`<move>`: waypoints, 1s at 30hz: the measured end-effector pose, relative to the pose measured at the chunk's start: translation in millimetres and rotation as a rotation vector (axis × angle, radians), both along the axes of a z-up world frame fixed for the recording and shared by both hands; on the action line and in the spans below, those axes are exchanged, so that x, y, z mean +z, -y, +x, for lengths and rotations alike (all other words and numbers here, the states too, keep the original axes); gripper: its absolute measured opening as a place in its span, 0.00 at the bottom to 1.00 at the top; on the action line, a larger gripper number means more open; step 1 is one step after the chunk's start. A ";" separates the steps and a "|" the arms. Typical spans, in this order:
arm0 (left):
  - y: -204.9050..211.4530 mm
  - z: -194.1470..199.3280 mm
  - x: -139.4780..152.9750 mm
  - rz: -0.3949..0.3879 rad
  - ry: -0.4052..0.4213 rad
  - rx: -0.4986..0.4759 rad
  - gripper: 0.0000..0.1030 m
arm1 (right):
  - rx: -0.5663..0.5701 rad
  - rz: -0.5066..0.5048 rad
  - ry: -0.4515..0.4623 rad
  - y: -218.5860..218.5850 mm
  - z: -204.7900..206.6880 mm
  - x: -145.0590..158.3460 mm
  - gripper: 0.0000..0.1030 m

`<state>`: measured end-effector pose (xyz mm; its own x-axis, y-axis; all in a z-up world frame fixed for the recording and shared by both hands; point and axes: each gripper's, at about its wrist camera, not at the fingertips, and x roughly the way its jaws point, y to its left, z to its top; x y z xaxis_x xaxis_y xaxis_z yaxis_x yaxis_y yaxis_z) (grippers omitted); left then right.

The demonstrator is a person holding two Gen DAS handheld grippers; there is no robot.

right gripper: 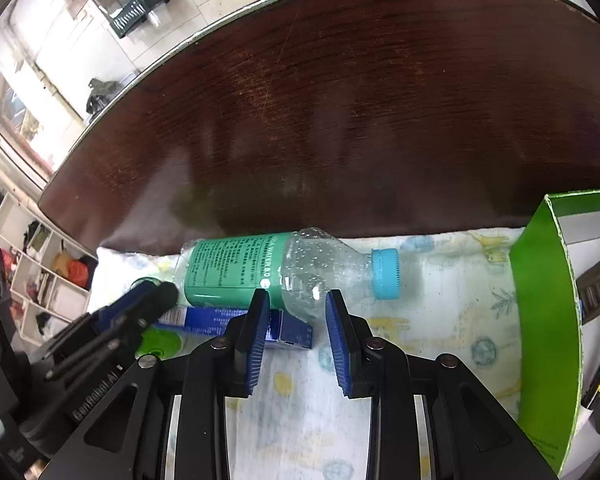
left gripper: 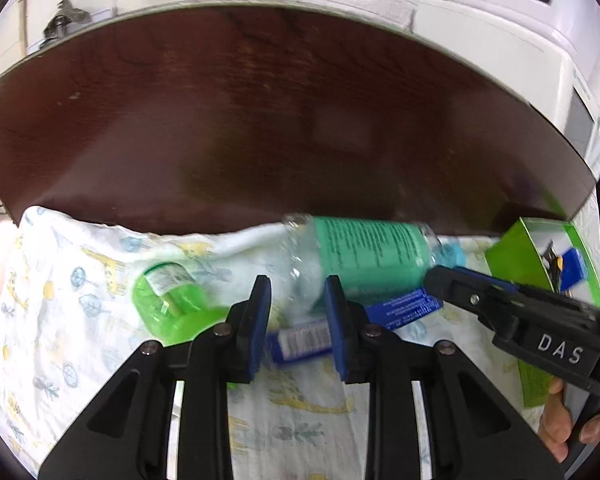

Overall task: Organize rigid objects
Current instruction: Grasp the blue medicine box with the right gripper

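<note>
Two tongs hover empty, each slightly spread: left tongs (left gripper: pixel 298 312) above the blue tube (left gripper: pixel 300 342), right tongs (right gripper: pixel 298 324) near the bottle (right gripper: pixel 284 270), which lies on its side at frame centre on one printed cloth (right gripper: pixel 432 320) over the surface (right gripper: pixel 340 100). To grip well, I'd widen the right tongs and straddle the bottle's body. Counted: one green box (right gripper: pixel 548 320), one bottle, one green jar (left gripper: pixel 168 300), one tube.

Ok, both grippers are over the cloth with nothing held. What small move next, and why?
Probably ease the right gripper forward over the lying bottle and close on it: its jaws stand apart and empty, and the green box sits open just beside.
</note>
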<state>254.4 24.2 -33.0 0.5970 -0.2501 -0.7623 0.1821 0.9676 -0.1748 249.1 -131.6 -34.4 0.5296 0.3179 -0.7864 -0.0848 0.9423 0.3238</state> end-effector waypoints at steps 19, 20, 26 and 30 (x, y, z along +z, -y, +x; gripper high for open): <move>-20.1 -84.1 -17.1 -0.052 -0.116 0.029 0.28 | 0.152 -0.015 -0.060 12.9 -35.2 -9.5 0.42; -18.3 -80.0 -19.5 -0.056 -0.123 0.039 0.28 | 0.162 -0.010 -0.072 8.1 -30.8 -13.6 0.51; -20.6 -68.7 -25.1 -0.135 -0.160 0.080 0.37 | 0.161 0.000 -0.109 -0.4 -23.3 -35.9 0.52; -13.5 -69.9 -23.4 -0.105 -0.132 0.053 0.36 | 0.216 -0.046 -0.096 -16.4 -32.5 -34.4 0.39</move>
